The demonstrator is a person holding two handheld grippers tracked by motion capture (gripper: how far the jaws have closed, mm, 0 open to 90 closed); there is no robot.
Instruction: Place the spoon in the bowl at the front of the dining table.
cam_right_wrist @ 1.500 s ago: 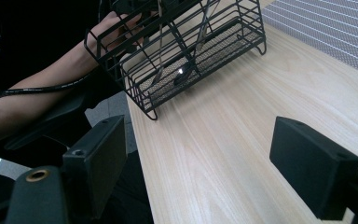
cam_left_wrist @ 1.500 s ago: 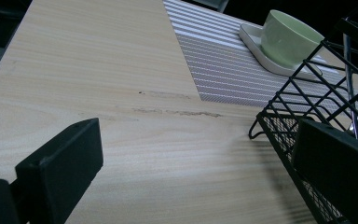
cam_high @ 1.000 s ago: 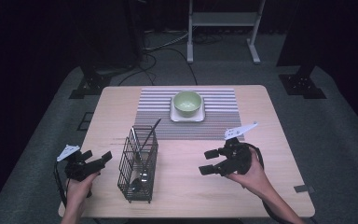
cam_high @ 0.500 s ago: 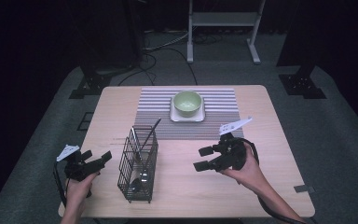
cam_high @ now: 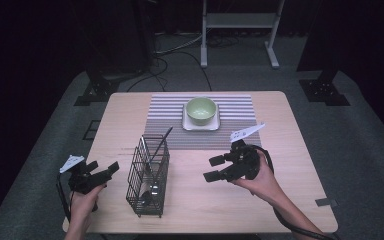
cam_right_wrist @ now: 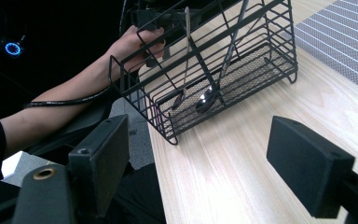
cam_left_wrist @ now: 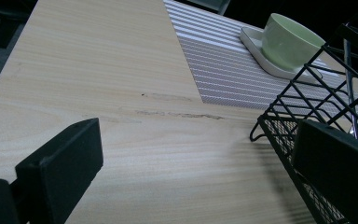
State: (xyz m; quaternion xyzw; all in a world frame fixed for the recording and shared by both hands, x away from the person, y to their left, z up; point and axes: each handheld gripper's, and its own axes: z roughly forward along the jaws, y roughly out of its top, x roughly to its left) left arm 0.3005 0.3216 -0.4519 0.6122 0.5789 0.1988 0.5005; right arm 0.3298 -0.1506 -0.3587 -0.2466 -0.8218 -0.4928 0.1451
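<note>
A black wire basket (cam_high: 148, 175) stands upright on the wooden table (cam_high: 300, 165), left of centre near the front edge. It holds a spoon (cam_right_wrist: 205, 100) and other long-handled utensils. My left gripper (cam_high: 102, 168) hovers open just left of the basket, with nothing between its jaws (cam_left_wrist: 198, 177). My right gripper (cam_high: 210, 169) is open to the right of the basket, pointing at it with a gap of bare table between (cam_right_wrist: 205, 163). A green bowl (cam_high: 201, 110) sits on a white square plate (cam_high: 187, 125) on the striped placemat (cam_high: 240, 112).
The placemat (cam_left_wrist: 223, 70) covers the table's far middle, and the bowl (cam_left_wrist: 291, 39) rises beyond the basket (cam_left_wrist: 317, 102). Behind the basket (cam_right_wrist: 223, 70) is the person's left hand (cam_right_wrist: 130, 44). Dark floor, cables and stand legs surround the table.
My right gripper has moved left, closer to the basket, staying open. The left gripper and the basket have not moved.
</note>
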